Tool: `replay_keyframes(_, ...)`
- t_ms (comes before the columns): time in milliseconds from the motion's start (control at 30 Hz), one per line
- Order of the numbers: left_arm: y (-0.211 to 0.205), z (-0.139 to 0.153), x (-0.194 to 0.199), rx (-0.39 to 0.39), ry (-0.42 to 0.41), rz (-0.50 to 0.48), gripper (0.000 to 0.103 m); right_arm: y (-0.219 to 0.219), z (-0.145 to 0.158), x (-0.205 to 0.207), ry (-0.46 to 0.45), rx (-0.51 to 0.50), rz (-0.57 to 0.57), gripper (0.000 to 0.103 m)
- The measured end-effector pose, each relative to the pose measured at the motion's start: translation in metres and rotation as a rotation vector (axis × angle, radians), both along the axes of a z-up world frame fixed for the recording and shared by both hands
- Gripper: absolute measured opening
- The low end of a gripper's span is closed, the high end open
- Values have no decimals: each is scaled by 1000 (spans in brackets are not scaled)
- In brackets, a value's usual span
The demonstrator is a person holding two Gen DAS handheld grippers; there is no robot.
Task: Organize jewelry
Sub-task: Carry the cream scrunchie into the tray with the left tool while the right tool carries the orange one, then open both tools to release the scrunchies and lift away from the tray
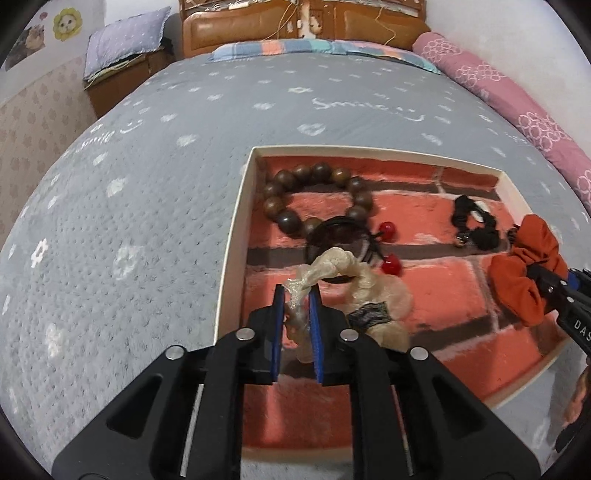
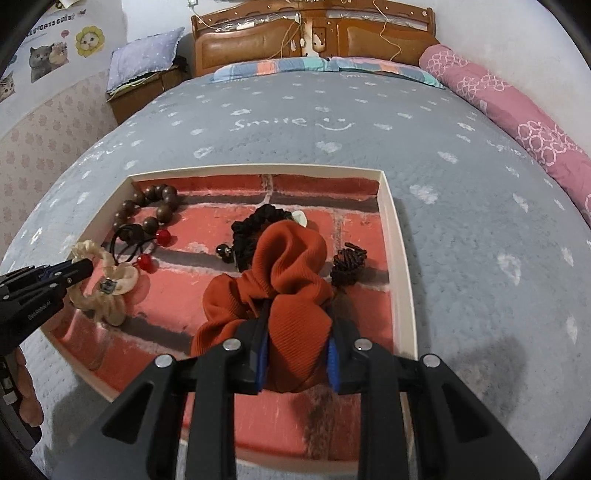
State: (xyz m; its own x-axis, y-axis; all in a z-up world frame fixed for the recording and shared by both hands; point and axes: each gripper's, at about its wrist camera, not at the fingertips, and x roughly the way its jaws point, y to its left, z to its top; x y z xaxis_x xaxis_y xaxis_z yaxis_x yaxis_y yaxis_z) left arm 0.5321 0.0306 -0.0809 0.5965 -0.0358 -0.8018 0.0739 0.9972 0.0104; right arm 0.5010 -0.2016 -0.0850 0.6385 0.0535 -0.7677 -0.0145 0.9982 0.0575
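A shallow white box (image 1: 236,221) (image 2: 397,236) with a red brick-pattern lining lies on the bed. My left gripper (image 1: 297,295) (image 2: 79,269) is shut on a cream sheer scrunchie (image 1: 362,284) (image 2: 110,280) at the box's left side. My right gripper (image 2: 297,325) (image 1: 543,280) is shut on an orange scrunchie (image 2: 284,273) (image 1: 524,269) at the box's right side. In the box lie a brown wooden bead bracelet (image 1: 317,195) (image 2: 151,206), a black hair tie with red beads (image 1: 369,240) (image 2: 147,243), a black braided hair tie (image 1: 476,221) (image 2: 255,225) and a small dark brown spiral tie (image 2: 347,264).
The grey blanket (image 1: 147,184) (image 2: 480,221) covers the bed around the box. A pink rolled bolster (image 1: 517,110) (image 2: 517,122) lies along the right edge. A wooden headboard (image 2: 314,33) stands at the far end, and a bedside cabinet with a lilac pillow (image 2: 144,59) at far left.
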Motion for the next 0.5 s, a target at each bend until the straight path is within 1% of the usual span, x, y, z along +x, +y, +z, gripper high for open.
replay_keyframes(33,1,-2,2,0,1,4,15,1,-2,2,6,-5,1,27)
replay_keyframes(100,1,-5,4,9,5,4,17,2,-7,7,34,-18,6,28)
replay_keyframes(167,0,-7,6,24,13,2,26,4,-9,8,40,-44,8,30)
replay_keyframes(200,0,-8,6,32,12,2,34,4,-9,9,45,-46,8,31)
replay_keyframes(233,0,-7,5,30,12,-4,38,4,-9,8,52,-46,9,34)
replay_keyframes(300,-2,-4,2,26,17,-20,42,2,-7,8,62,-41,16,43)
replay_keyframes(333,-3,-1,0,33,14,-23,47,2,-5,7,61,-43,18,49)
replay_keyframes(367,-5,1,-2,42,9,-24,52,0,-2,5,53,-47,23,53)
replay_keyframes(400,-6,6,-5,54,-2,-25,64,-1,0,3,45,-47,26,55)
replay_keyframes(433,-7,11,-8,59,-16,-29,68,-3,4,1,37,-43,29,58)
replay_keyframes(500,-9,21,-15,53,-31,-35,72,-9,11,-3,28,-27,24,64)
